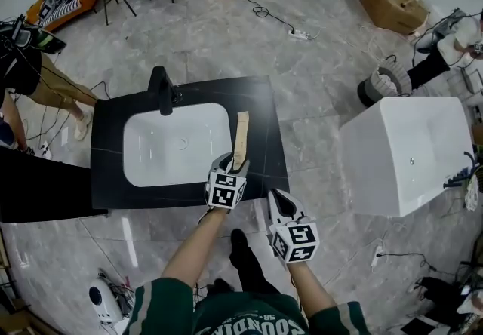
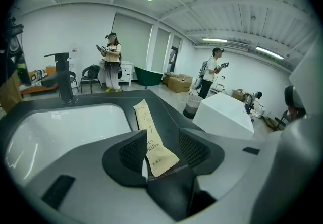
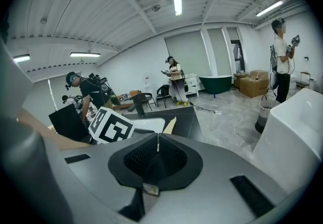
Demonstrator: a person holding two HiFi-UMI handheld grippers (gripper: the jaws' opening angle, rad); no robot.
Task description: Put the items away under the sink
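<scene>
A long beige toothbrush packet (image 1: 240, 141) (image 2: 151, 134) lies flat on the black sink counter (image 1: 264, 107), just right of the white basin (image 1: 177, 146). My left gripper (image 1: 234, 164) (image 2: 164, 148) is open at the counter's front edge. Its jaws stand either side of the packet's near end with gaps showing on both sides. My right gripper (image 1: 281, 202) (image 3: 157, 150) hovers off the counter's front right corner, shut with nothing between its jaws. In the right gripper view the packet (image 3: 169, 125) shows beyond the left gripper's marker cube. A black faucet (image 1: 161, 90) (image 2: 63, 76) stands behind the basin.
A white bathtub-like unit (image 1: 407, 152) (image 2: 224, 112) stands to the right of the counter. A black panel (image 1: 38, 182) is on the left. A bucket (image 1: 385, 84), a power strip (image 1: 302, 34) with its cable, chairs and several people are farther off on the floor.
</scene>
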